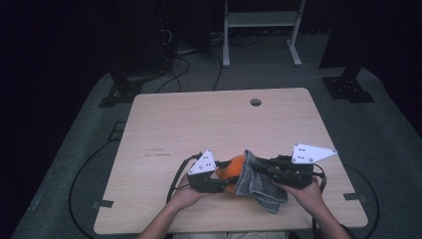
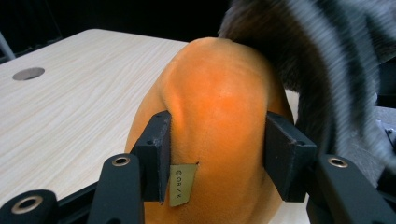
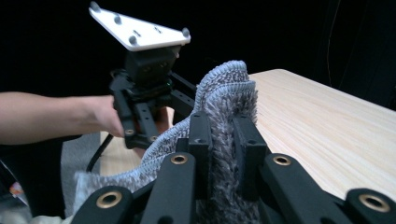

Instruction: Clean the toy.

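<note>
1. Plush, orange and rounded: the orange soft toy (image 2: 219, 121) sits low in the middle of the high view, at the near part of the wooden table (image 1: 199, 124). In the left gripper view it rises between my two black jaws, whose pads press its sides, with a small sewn label (image 2: 182, 184) just beside the left pad.

2. I judge it light and squashy. The velvety skin dents where the pads bite, so it should give rather than slip, and nothing about it looks breakable. Its narrower waist, where I hold it, seems the best place to grip.

3. My left gripper (image 1: 211, 178) is clamped on the toy.

4. Draped against the toy's right side is the grey towel (image 1: 261, 186), fluffy and limp. It will sag and fold wherever it is not supported, so a pinch on a bunched edge suits it.

5. My right gripper (image 3: 224, 140) is closed on a thick fold of that towel; in the right gripper view the pile bulges up between the jaws, at centre frame.

6. Further out, the tabletop is bare wood, with a round cable hole (image 1: 256, 102) near its far edge. A white metal frame (image 1: 261, 30) stands on the grey floor at the top of the high view.
</note>
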Tool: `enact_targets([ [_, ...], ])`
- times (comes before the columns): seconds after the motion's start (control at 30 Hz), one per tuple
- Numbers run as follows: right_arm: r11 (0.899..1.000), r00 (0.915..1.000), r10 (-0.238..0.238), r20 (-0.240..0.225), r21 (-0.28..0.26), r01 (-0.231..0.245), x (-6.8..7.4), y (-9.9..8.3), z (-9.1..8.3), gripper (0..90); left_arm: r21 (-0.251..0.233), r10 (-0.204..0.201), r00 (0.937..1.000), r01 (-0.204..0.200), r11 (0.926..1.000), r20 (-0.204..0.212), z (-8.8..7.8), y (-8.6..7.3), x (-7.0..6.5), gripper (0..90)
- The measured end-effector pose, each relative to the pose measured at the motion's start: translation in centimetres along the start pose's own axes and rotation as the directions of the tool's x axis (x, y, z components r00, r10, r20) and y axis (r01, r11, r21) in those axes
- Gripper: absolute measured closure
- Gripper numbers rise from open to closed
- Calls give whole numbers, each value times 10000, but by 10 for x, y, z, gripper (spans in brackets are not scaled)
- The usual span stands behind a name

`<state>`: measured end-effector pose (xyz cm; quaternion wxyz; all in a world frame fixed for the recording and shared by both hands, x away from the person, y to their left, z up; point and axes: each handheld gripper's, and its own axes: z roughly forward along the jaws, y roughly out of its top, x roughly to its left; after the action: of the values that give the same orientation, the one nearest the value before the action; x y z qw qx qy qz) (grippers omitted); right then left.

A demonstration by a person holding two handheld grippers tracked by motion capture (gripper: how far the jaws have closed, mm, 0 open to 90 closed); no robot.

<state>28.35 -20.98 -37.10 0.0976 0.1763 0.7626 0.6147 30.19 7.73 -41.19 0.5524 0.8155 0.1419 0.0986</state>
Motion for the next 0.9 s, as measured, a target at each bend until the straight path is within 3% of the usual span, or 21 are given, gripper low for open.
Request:
enact_targets([
  [0.1, 9996, 9998, 196, -16, 194, -196, -4, -2, 17, 792, 136, -37, 9999, 39, 9999, -105, -6, 2, 2, 477],
  [0.2, 9979, 9992, 340, 198, 548, -350, -11, -11, 28, 793, 430, -244, 9994, 254, 9988, -242, -6, -7, 8, 477],
  [0.27, 9947, 9983, 442, 367, 909, -474, -17, -22, 31, 793, 260, -373, 9993, 374, 9990, -31, -5, -11, 11, 466],
  [0.33, 9930, 9966, 743, 361, 891, -773, -21, -27, 29, 793, 3, -302, 9993, 302, 9995, 232, -2, -12, 13, 357],
  [0.37, 9926, 9965, 663, 504, 981, -710, -22, -29, 28, 793, -19, -537, 9972, 538, 9985, 518, -1, -13, 17, 260],
  [0.43, 9918, 9954, 785, 544, 971, -835, -24, -33, 23, 793, 203, -877, 9956, 870, 9960, 335, 4, -16, 22, 140],
  [0.5, 9915, 9943, 844, 646, 937, -903, -27, -37, 19, 792, 510, -1054, 9937, 1035, 9933, 373, 8, -21, 27, 89],
  [0.57, 9903, 9932, 932, 696, 965, -997, -29, -39, 17, 792, 477, -1346, 9887, 1317, 9901, 655, 11, -25, 29, 121],
  [0.63, 9901, 9929, 813, 863, 1074, -904, -30, -40, 15, 791, 476, -952, 9942, 928, 9945, 497, 11, -25, 27, 229],
  [0.7, 9894, 9922, 788, 963, 1145, -897, -34, -43, 11, 790, 500, -899, 9950, 877, 9949, 424, 11, -25, 26, 296],
  [0.77, 9865, 9881, 1130, 1043, 1071, -1242, -38, -50, 7, 790, 482, -910, 9947, 887, 9949, 478, 11, -26, 25, 307],
  [0.9, 9790, 9805, 1315, 1458, 1363, -1516, -44, -60, -4, 789, 506, -897, 9950, 874, 9949, 450, 10, -25, 25, 314],
])
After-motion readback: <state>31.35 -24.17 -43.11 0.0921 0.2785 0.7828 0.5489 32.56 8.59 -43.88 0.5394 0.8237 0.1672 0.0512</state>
